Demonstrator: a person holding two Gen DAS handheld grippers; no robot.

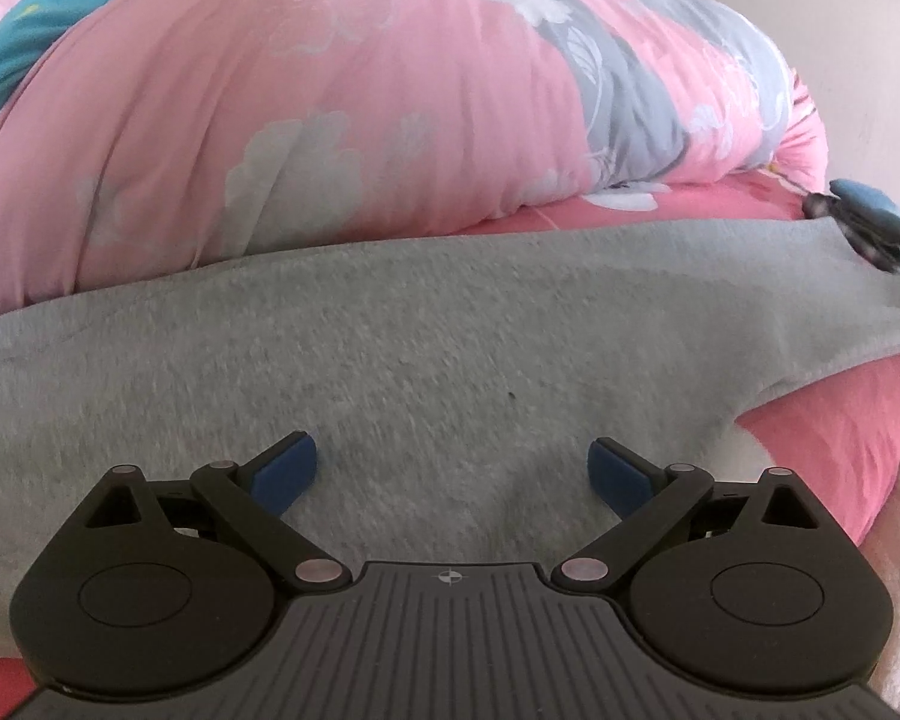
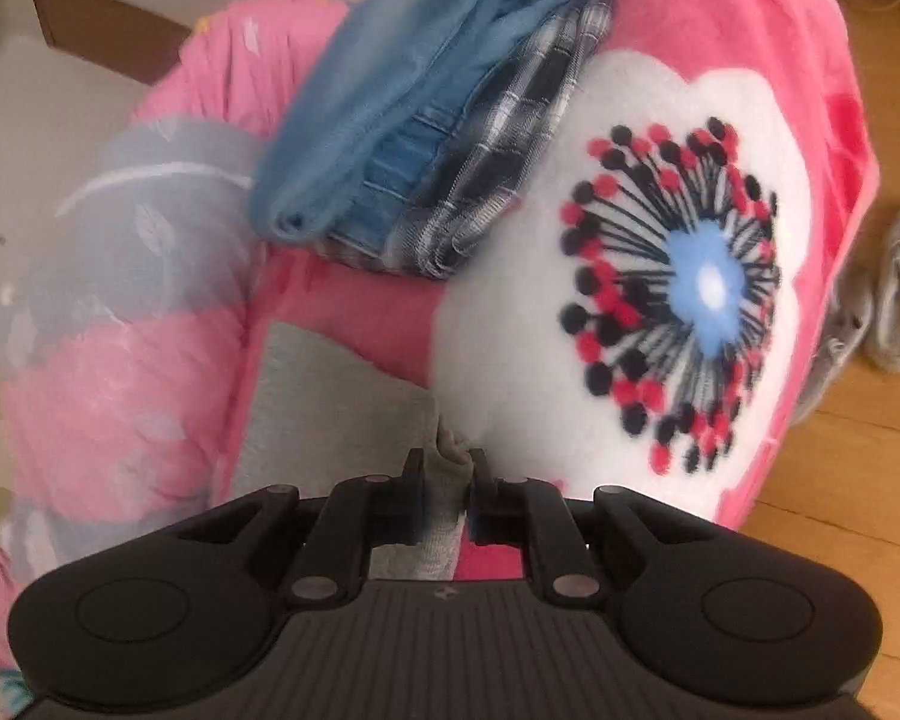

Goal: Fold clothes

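Left gripper [image 1: 453, 471]: jaws spread wide, blue pads [image 1: 285, 468] apart, nothing between them. It hangs low over the grey knit garment [image 1: 390, 348], which lies spread flat across the bed in the left wrist view; whether the pads touch the cloth cannot be told.

Right gripper [image 2: 447, 480]: jaws drawn close together, pinching a bunched corner of the grey knit garment [image 2: 324, 402]. The cloth runs from the pinch away to the left in a flat panel. In the left wrist view the right gripper appears at the far right edge of the garment, blurred.

The garment lies on a pink plush blanket with a large white flower motif [image 2: 630, 192], whose centre is blue with black and red dotted rays. Behind the garment lies a bulky pink quilt with grey and white floral print [image 1: 342, 120], touching the garment's far edge. A teal cloth [image 1: 42, 36] lies at the upper left of the quilt.

At the far end of the bed sits a pile of blue and checked clothes [image 2: 438, 138], apart from the grey garment. To the right, on the wooden floor [image 2: 840, 480], stand what appear to be grey shoes [image 2: 894, 294].
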